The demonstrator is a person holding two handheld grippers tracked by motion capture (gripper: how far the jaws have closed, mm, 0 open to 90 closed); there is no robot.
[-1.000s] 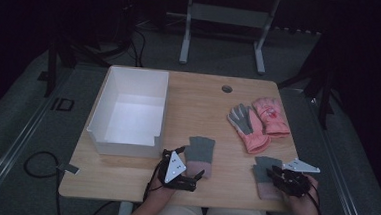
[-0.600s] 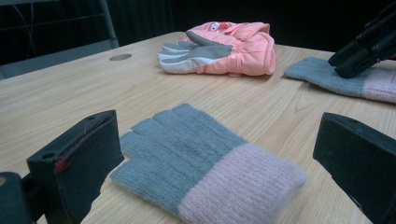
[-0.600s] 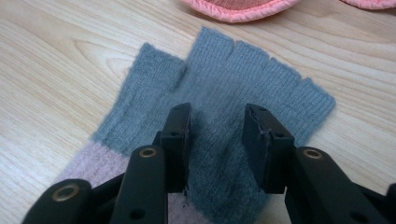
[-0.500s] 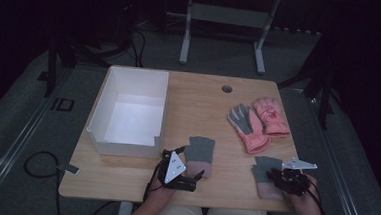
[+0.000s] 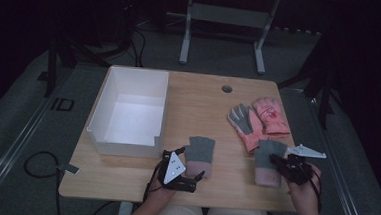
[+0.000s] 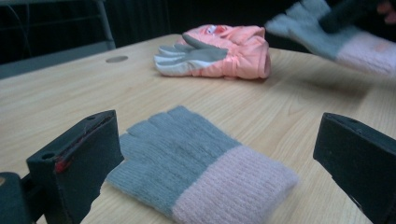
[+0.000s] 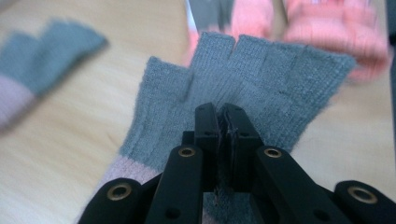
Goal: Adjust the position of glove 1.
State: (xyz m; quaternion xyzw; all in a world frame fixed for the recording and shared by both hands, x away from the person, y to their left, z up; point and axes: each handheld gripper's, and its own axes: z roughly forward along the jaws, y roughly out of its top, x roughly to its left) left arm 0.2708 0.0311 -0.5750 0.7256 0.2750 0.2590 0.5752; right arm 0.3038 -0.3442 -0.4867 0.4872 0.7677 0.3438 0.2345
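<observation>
Two grey fingerless gloves with pink cuffs lie near the table's front edge. My left gripper (image 5: 190,163) (image 6: 217,161) stands wide open around the first glove (image 5: 199,149) (image 6: 187,154), one jaw on each side of its cuff and neither touching it. The right gripper (image 5: 277,161) (image 7: 224,116) is shut on the palm of the second glove (image 5: 266,167) (image 7: 252,74). In the left gripper view that second glove (image 6: 327,32) hangs a little above the wood with a shadow under it.
A pair of pink winter gloves (image 5: 259,119) (image 6: 224,51) lies at the right middle of the table. An open white box (image 5: 99,127) stands on the left side. A round cable hole (image 5: 226,88) sits near the far edge.
My right gripper has moved slightly away from the front edge with the second glove in it, raising it a little. The left gripper has stayed put.
</observation>
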